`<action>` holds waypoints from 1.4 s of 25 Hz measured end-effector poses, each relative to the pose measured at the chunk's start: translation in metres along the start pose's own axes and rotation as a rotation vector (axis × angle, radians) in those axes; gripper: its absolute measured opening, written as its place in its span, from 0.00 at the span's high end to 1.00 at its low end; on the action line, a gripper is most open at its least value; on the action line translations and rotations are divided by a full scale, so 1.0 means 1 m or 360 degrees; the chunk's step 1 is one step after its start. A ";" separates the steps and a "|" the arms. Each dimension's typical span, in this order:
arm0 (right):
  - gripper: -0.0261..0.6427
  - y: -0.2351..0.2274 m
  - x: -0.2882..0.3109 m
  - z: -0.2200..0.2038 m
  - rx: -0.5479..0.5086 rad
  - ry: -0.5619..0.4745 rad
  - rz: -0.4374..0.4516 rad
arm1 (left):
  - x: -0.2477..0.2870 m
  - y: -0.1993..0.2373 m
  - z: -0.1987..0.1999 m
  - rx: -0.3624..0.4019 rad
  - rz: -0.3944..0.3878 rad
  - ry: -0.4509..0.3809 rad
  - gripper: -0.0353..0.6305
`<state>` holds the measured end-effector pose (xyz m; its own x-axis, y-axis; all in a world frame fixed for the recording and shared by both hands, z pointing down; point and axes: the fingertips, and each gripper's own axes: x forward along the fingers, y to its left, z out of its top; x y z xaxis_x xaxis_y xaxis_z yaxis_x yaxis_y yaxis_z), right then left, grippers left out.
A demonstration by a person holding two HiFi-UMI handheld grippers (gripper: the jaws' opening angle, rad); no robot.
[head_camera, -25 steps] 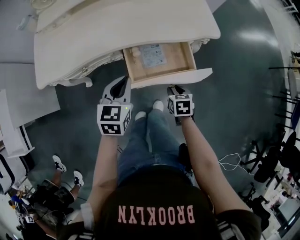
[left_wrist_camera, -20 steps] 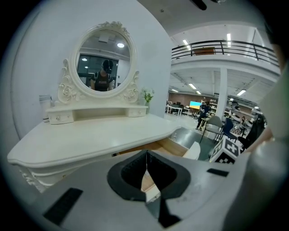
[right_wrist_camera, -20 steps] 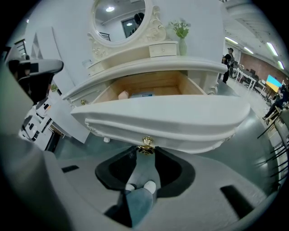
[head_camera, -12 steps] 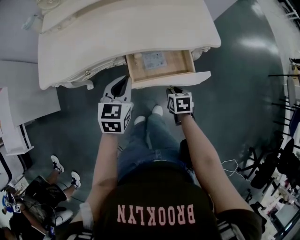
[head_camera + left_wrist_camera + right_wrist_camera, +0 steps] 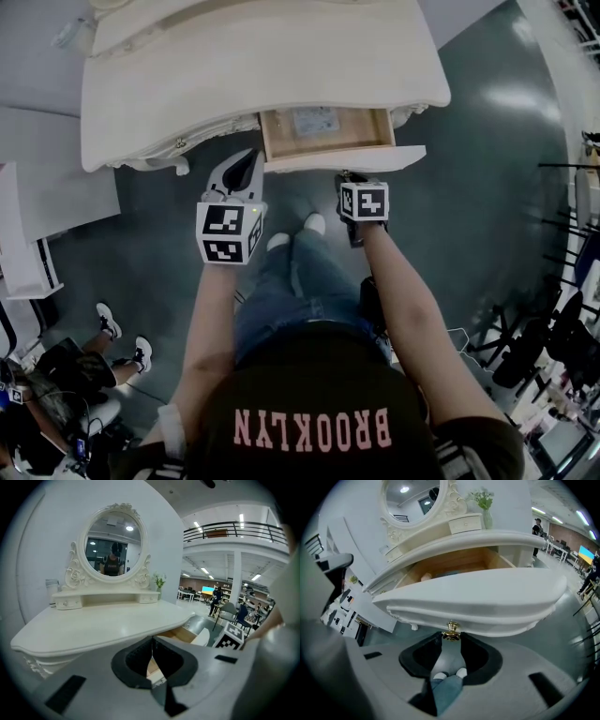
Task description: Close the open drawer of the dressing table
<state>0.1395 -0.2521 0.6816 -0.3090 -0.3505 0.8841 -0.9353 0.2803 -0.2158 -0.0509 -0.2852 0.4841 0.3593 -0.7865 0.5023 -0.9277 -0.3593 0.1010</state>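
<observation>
White dressing table (image 5: 262,56) on grey floor (image 5: 487,187), perhaps a vase (image 5: 487,520) atop

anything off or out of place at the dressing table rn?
Only the drawer: it juts out from under the dressing table top, part open, with its wood floor and a paper showing. The right gripper is clamped on its brass knob; the left gripper is shut and empty beside it. Nothing looks spilled or damaged.
</observation>
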 end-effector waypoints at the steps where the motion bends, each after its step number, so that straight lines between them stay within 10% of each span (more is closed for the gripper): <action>1: 0.79 0.000 0.001 0.002 -0.0003 -0.0002 0.0001 | 0.000 0.002 0.000 -0.0003 0.0005 0.0000 0.94; 35: 0.79 -0.005 0.029 0.073 -0.0139 -0.0045 0.0013 | -0.010 0.007 -0.023 -0.0066 0.0106 0.0062 0.94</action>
<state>0.1230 -0.3286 0.6785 -0.3227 -0.3728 0.8700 -0.9146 0.3595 -0.1851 -0.0631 -0.2686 0.4998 0.2931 -0.7877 0.5419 -0.9532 -0.2849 0.1013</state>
